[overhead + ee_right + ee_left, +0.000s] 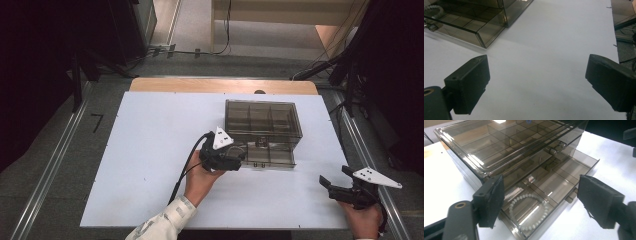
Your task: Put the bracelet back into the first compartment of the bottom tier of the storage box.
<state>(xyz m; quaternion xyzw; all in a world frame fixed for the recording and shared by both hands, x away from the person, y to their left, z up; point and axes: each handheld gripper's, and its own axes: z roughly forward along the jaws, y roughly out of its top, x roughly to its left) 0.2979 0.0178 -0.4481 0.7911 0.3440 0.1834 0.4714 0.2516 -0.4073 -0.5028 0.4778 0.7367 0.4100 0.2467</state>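
A smoky clear plastic organiser box [262, 117] stands on the white table top [150, 165], with its lower drawer [272, 156] pulled out toward me. A white bead bracelet [529, 211] lies flat in the drawer's end compartment. My left gripper [240, 155] hovers at that end of the drawer. In the left gripper view this left gripper [540, 202] is open, its pads well apart on either side above the bracelet and touching nothing. My right gripper [334, 175] is open and empty near the table's front right corner. In the right gripper view that gripper [536, 85] points across bare table toward the drawer [474, 27].
The box's upper tier [499, 142] is closed, with several empty compartments under its lid. A wooden edge [225, 85] runs behind the white top. The floor beyond holds cables [225, 45] and dark stands at both sides.
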